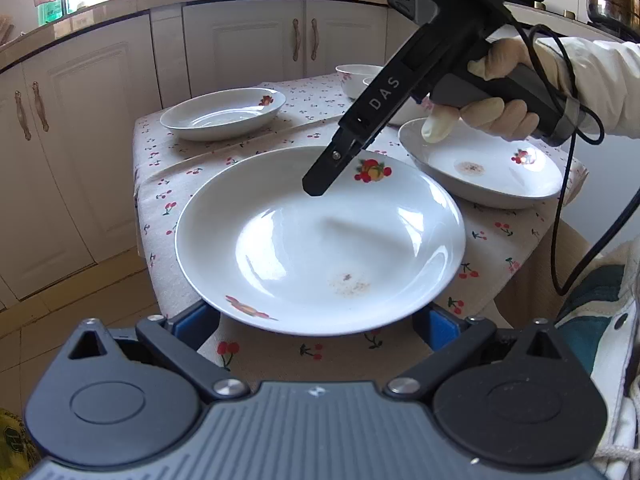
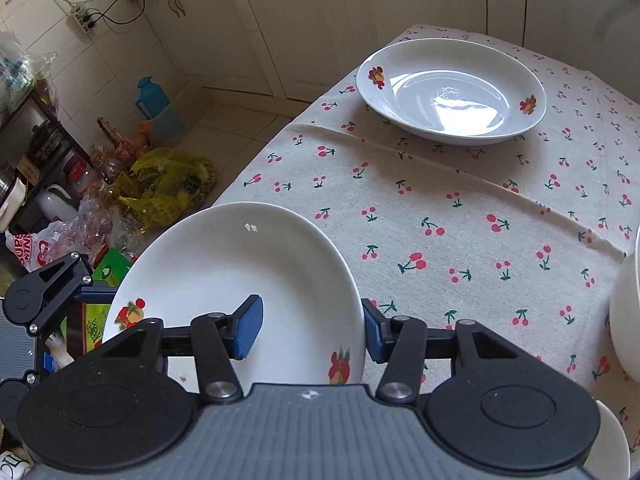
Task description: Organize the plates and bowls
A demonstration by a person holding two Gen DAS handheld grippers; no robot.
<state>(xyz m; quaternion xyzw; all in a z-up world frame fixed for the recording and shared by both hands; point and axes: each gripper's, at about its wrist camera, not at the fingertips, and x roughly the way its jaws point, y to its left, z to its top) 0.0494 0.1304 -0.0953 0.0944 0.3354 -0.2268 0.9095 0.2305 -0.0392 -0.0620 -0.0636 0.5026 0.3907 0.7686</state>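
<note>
Left wrist view: near plate sits on the tablecloth at the table's near edge, directly ahead of the left gripper, whose fingers stand either side of its near rim. Right gripper reaches in from upper right, tip over that plate's far rim. Second plate right of it, just beside. Third plate behind left, well apart. Two bowls at the far edge, behind the right gripper. Cabinets behind the table. Right wrist view: one finger inside the near plate, the other outside its rim.
</note>
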